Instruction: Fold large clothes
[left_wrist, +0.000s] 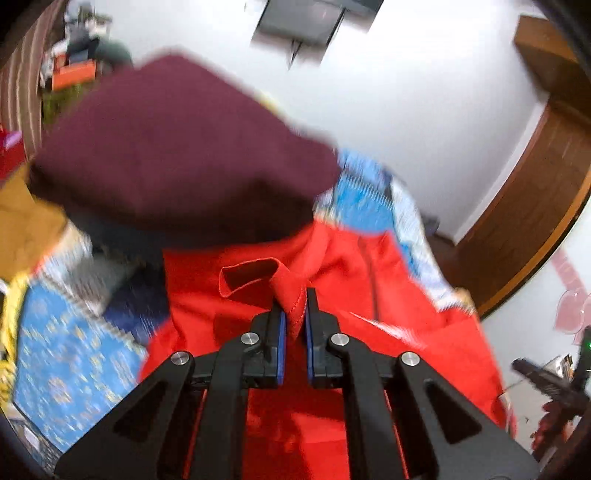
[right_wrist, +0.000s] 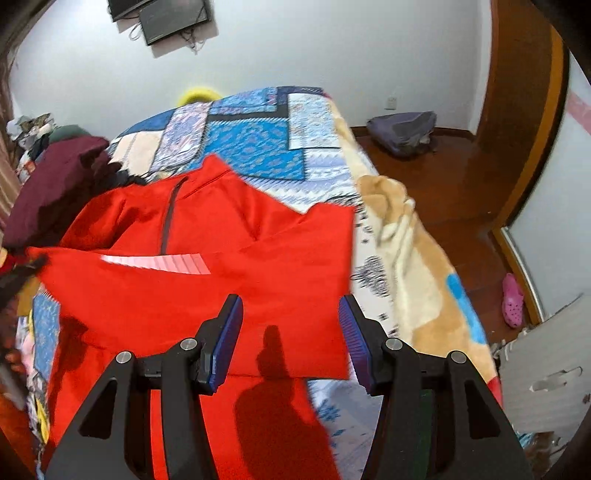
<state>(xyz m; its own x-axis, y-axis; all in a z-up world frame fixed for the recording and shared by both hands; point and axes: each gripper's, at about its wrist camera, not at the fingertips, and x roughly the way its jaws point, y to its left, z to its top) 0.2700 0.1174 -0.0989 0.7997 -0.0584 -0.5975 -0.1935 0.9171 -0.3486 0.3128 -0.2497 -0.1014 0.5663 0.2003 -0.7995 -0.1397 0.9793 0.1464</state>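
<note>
On the patchwork bedspread (right_wrist: 258, 136) my red top (right_wrist: 207, 295) lies half folded; left gripper (left_wrist: 294, 314) pinches its edge, right gripper (right_wrist: 291, 332) spread, empty

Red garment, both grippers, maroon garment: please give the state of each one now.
Red garment: spread on the patterned bedcover, partly folded, one bunched edge pinched.
Left gripper: shut on the red garment.
Right gripper: open, above the red garment, holding nothing.
Maroon garment: lying bunched beside the red garment.
</note>
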